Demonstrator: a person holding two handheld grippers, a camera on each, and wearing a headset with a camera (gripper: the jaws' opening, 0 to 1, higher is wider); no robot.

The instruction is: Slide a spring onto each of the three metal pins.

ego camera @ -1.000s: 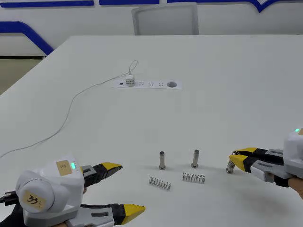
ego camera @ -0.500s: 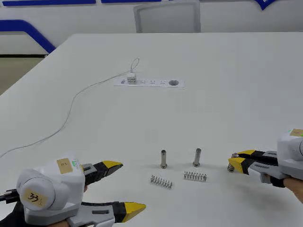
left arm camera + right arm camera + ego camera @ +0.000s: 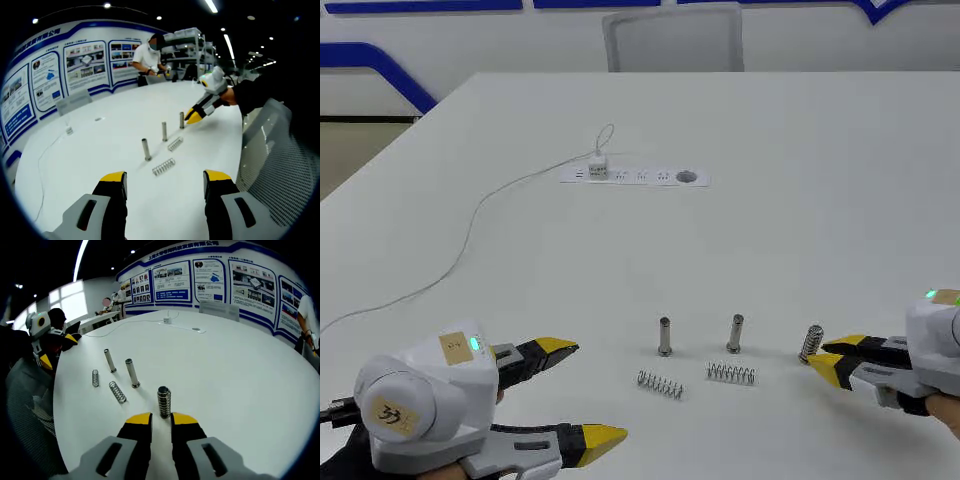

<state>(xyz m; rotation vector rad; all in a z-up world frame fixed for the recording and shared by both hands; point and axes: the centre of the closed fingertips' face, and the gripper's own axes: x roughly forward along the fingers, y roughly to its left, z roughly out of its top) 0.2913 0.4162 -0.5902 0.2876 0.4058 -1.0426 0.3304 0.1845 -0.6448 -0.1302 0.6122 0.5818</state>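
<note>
Upright pins and loose springs block the head view's lower centre. A cable crosses the left; the tabletop at upper right lies open.

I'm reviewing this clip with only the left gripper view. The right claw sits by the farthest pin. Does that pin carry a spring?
Observer: Yes. In the right gripper view a spring is coiled around that pin, reaching up to its head.
Operator: Is the right claw gripping it?
Observer: No. The right claw appears just short of it, jaws slightly apart, holding nothing.
Operator: Is the left claw's indicator on?
Observer: The head view shows a green light lit on the body of the left claw.
</note>
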